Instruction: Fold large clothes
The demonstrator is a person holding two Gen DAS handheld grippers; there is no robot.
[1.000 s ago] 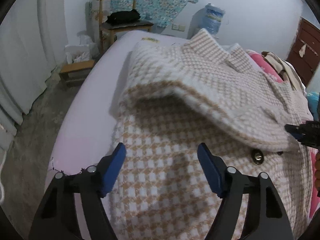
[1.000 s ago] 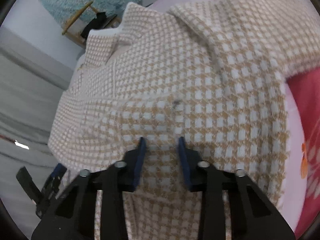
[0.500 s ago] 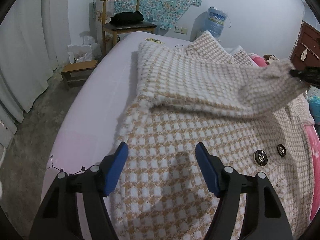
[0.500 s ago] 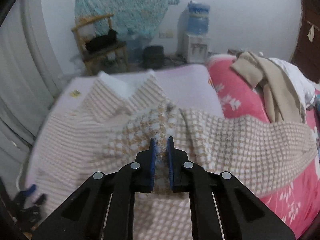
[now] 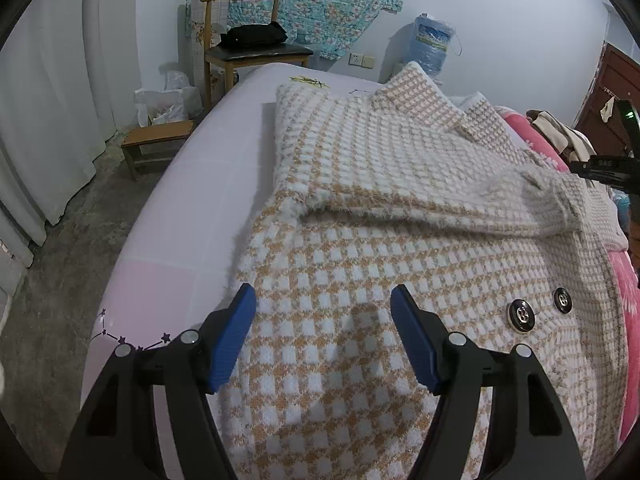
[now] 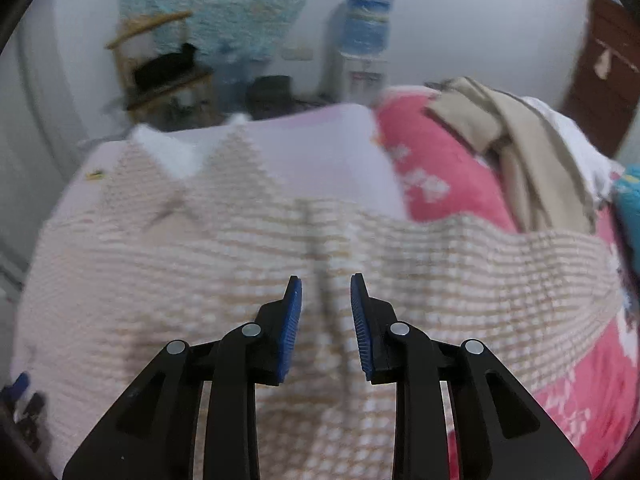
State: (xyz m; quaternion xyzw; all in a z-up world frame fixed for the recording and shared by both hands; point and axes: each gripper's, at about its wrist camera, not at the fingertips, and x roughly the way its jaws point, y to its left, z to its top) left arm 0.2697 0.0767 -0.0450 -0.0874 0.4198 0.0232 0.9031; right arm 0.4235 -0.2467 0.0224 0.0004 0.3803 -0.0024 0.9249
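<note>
The checked coat (image 5: 400,280) lies spread on the lilac bed (image 5: 192,216), one sleeve (image 5: 440,204) folded across its chest. The left gripper (image 5: 324,336) hovers over the hem, jaws wide and empty. The right gripper (image 6: 326,320) has just been opening, jaws slightly apart, nothing gripped between them.

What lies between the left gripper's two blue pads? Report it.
In the left wrist view, only the tan-and-white checked woolly coat, lying flat on the bed below. The left gripper is open; neither pad touches the cloth.
</note>
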